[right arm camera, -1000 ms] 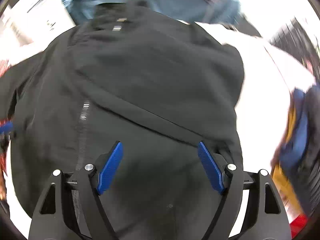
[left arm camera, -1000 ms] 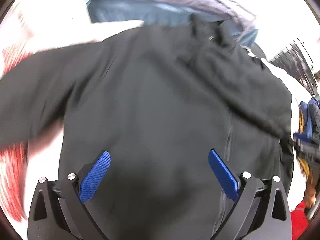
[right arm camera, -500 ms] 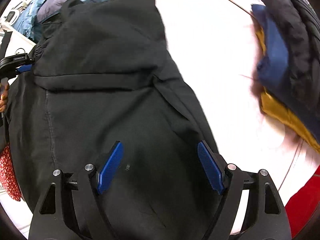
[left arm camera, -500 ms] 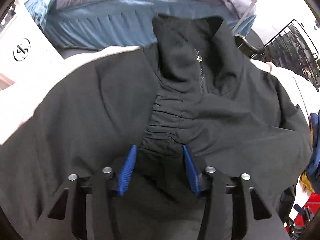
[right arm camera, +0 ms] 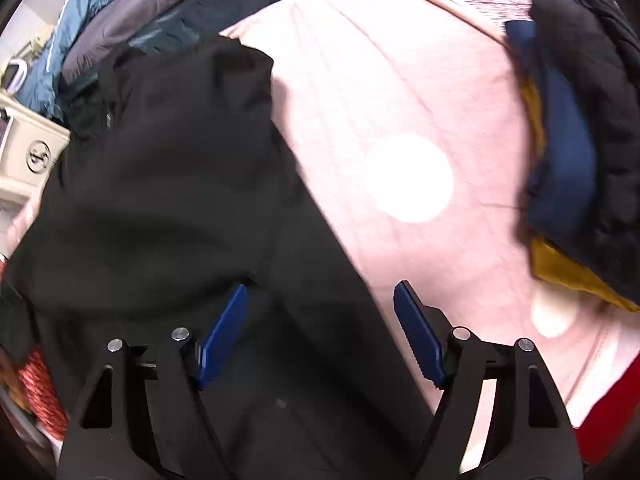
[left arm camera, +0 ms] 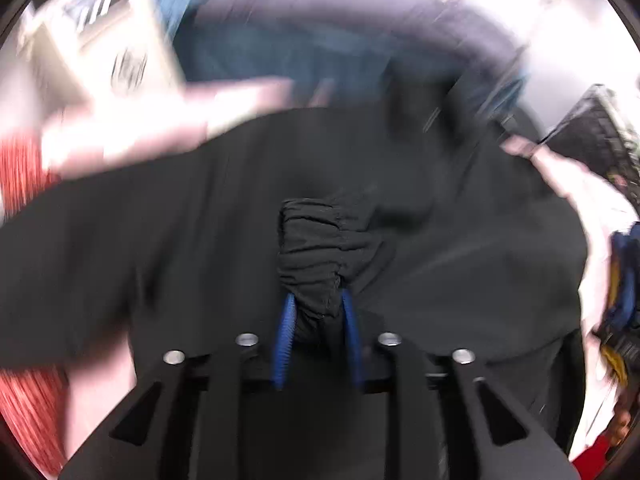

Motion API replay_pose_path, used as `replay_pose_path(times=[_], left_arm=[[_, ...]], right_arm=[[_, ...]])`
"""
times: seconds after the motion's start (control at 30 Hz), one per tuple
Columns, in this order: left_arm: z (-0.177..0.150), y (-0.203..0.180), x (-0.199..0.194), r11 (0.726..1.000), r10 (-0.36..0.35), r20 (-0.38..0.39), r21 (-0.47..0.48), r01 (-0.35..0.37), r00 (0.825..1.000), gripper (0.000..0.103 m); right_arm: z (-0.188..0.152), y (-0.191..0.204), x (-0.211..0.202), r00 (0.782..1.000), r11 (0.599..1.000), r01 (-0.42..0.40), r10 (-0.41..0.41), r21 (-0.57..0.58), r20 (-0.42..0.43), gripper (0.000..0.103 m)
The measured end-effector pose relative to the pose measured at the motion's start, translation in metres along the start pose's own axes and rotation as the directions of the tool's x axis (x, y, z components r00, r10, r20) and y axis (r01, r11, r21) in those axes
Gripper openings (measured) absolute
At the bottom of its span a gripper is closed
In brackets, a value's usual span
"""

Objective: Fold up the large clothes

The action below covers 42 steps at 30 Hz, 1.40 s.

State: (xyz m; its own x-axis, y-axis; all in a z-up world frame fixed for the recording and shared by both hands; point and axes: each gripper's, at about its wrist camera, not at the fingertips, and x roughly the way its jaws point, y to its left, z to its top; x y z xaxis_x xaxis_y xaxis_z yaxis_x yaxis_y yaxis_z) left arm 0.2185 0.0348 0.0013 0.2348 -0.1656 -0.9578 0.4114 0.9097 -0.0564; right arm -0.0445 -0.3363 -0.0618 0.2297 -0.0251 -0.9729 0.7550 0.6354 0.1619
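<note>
Left fingers (left arm camera: 286, 332) are pinched tight on the gathered elastic cuff (left arm camera: 316, 256) of the black jacket (left arm camera: 200, 240), blue pads squeezing a wad of bunched fabric between them. So I've got a sleeve end in the left gripper (left arm camera: 316, 334). That view is badly motion-blurred, so don't ask me for detail past the cuff.

Right gripper (right arm camera: 320, 336) is the opposite: fingers spread wide and holding nothing, hovering over the jacket's right edge, where the black cloth meets the pale pink surface (right arm camera: 400, 120).

The jacket itself lies spread out on that pink surface, collar end toward the far side, filling most of the left half of the right wrist view.

My read is I'm in the sleeve-folding step, with the cuff lifted to carry it across the body. Next move probably wants the cuff laid down flat on the torso without dragging the rest along, and the right fingers could pin or grab the side hem to keep things square.

Further out: a pile of blue and grey clothes (right arm camera: 180, 12) behind the collar, a stack of navy, mustard and black clothes (right arm camera: 572, 160) to the right, and something red knitted (right arm camera: 40, 396) lower left.

Writing: there's a cream box (right arm camera: 28, 160) at the left edge with a round logo on it, but I can't read it.
</note>
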Motion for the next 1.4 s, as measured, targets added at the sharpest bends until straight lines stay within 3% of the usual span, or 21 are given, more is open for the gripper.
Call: replay_pose_path(times=[0.03,0.1,0.17,0.27,0.33,0.4,0.5,0.6,0.73,0.8,0.87,0.97,1.03,1.1,1.17,1.23,1.3,1.33,1.4], left_arm=[[-0.009,0.007,0.013,0.999,0.004,-0.049,-0.033,-0.006,0.999,0.038],[-0.019,0.018,0.027,0.996,-0.006,-0.074,-0.088,0.000,0.997,0.046],[-0.017,0.023,0.022,0.990,0.050,-0.060,-0.129,-0.058,0.997,0.071],[-0.007,0.025,-0.011,0.980,0.114,0.076,-0.175,-0.099,0.991,0.081],[0.001,0.020,-0.025,0.981,0.113,0.143,-0.173,-0.088,0.983,0.084],[0.008,0.007,-0.022,0.990,0.091,0.126,-0.123,-0.075,0.988,0.084],[0.010,-0.015,-0.013,0.996,0.094,0.109,-0.009,-0.093,0.990,0.084],[0.007,-0.028,0.012,0.989,0.127,0.046,0.070,-0.130,0.991,0.084],[-0.003,-0.030,0.039,0.988,0.141,-0.047,0.070,-0.137,0.989,0.084],[-0.004,-0.029,0.046,0.989,0.139,-0.068,0.055,-0.135,0.988,0.084],[-0.004,-0.029,0.048,0.990,0.135,-0.073,0.047,-0.131,0.988,0.085],[0.000,-0.030,0.056,0.991,0.128,-0.089,0.048,-0.125,0.988,0.087],[0.007,-0.025,0.059,0.993,0.120,-0.099,0.032,-0.117,0.988,0.089],[0.012,-0.016,0.062,0.995,0.099,-0.113,-0.001,-0.100,0.989,0.091],[0.013,-0.007,0.067,0.997,0.055,-0.132,-0.049,-0.062,0.990,0.092],[0.016,-0.004,0.070,0.997,0.045,-0.130,-0.060,-0.053,0.991,0.093],[0.017,-0.008,0.070,0.997,0.067,-0.124,-0.026,-0.070,0.990,0.094],[0.017,-0.010,0.071,0.997,0.076,-0.122,-0.013,-0.078,0.990,0.094],[0.018,-0.014,0.068,0.997,0.075,-0.116,-0.010,-0.077,0.990,0.094]], right_arm=[[0.005,0.003,0.001,1.000,1.000,-0.012,0.012,0.008,0.001,0.075],[0.015,0.011,0.002,1.000,1.000,-0.024,0.024,0.007,0.006,0.075],[0.026,0.019,0.003,1.000,1.000,-0.016,0.016,-0.001,0.017,0.075],[0.043,0.038,0.000,0.999,0.999,-0.013,0.015,-0.030,0.040,0.075],[0.054,0.048,0.006,0.999,0.997,0.014,-0.010,-0.072,0.051,0.075],[0.068,0.050,0.010,0.997,0.998,0.021,-0.016,-0.063,0.070,0.075],[0.103,0.034,0.009,0.989,0.986,-0.130,0.121,0.104,0.088,0.075],[0.138,0.029,0.011,0.982,0.963,-0.174,0.154,0.208,0.109,0.075],[0.186,0.057,0.024,0.989,0.969,-0.142,0.132,0.200,0.062,0.073],[0.196,0.079,0.037,0.995,0.986,-0.101,0.100,0.132,0.009,0.073],[0.200,0.106,0.055,0.998,1.000,0.021,-0.020,0.013,-0.063,0.073],[0.196,0.120,0.072,0.983,0.983,0.138,-0.151,-0.121,-0.105,0.073],[0.200,0.103,0.077,0.968,0.971,0.201,-0.217,-0.128,-0.125,0.072],[0.214,0.072,0.070,0.940,0.940,0.332,-0.337,-0.082,-0.055,0.072],[0.231,0.034,0.069,0.967,0.969,0.246,-0.245,0.007,-0.069,0.074],[0.236,0.016,0.072,0.978,0.981,0.185,-0.177,0.061,-0.113,0.074],[0.235,0.024,0.061,0.981,0.982,0.187,-0.185,0.040,-0.055,0.074],[0.230,0.027,0.052,0.990,0.988,0.141,-0.140,0.060,-0.023,0.074],[0.217,0.026,0.032,0.997,0.986,-0.080,0.079,0.145,0.019,0.074]])
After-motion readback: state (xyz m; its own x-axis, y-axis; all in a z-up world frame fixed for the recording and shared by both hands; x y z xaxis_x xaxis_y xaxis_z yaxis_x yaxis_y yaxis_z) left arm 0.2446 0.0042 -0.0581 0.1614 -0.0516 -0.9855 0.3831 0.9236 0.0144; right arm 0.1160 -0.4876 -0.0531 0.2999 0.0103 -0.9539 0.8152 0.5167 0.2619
